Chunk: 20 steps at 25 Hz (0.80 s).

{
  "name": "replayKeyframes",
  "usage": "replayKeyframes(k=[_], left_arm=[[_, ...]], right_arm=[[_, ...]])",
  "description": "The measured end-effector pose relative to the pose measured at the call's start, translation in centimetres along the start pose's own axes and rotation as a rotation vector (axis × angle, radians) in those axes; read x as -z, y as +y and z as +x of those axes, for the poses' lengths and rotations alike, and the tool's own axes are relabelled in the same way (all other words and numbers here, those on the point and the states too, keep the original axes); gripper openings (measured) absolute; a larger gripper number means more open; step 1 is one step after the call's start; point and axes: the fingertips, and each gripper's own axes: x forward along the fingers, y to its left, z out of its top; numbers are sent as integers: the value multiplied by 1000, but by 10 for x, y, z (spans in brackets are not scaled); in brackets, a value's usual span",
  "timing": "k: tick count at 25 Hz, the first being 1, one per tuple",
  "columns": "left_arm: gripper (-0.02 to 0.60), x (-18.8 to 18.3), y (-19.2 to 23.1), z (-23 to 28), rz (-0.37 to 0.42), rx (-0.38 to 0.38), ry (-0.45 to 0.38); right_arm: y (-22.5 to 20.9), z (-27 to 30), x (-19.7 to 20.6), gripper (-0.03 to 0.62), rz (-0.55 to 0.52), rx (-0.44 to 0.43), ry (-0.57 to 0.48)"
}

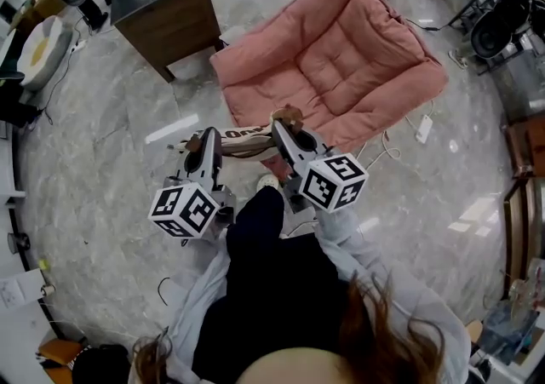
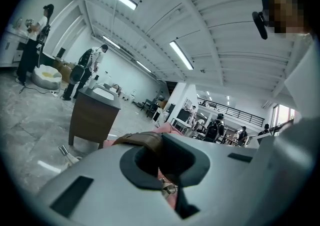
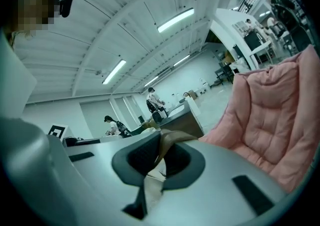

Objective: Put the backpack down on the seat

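Observation:
A beige backpack with brown straps hangs between my two grippers, just in front of the pink cushioned seat. My left gripper is shut on a brown leather strap. At the backpack's right side, my right gripper is shut on a tan strap. In the left gripper view the jaws close around the strap, with a bit of pink seat behind. The right gripper view shows the seat close on the right. Most of the backpack's body is hidden by the grippers.
A dark wooden cabinet with a white basin stands left of the seat. Cables and a white power strip lie on the marble floor by the seat's right side. An office chair stands far right. People stand in the background.

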Motion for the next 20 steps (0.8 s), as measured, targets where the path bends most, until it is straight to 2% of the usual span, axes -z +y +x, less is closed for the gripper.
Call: replayKeyframes(k=[9,16,20], left_arm=[[14,3,5,90,-37,88,100],[14,14,1,167,-29,168,186],[14,16,-2,206,-36,200,213]], right_arm=[[-63,38,-41,21,15,122,-10],[-122,56,-61,21,68,220,-16],[-151,70,-85,21,43,248,-28]])
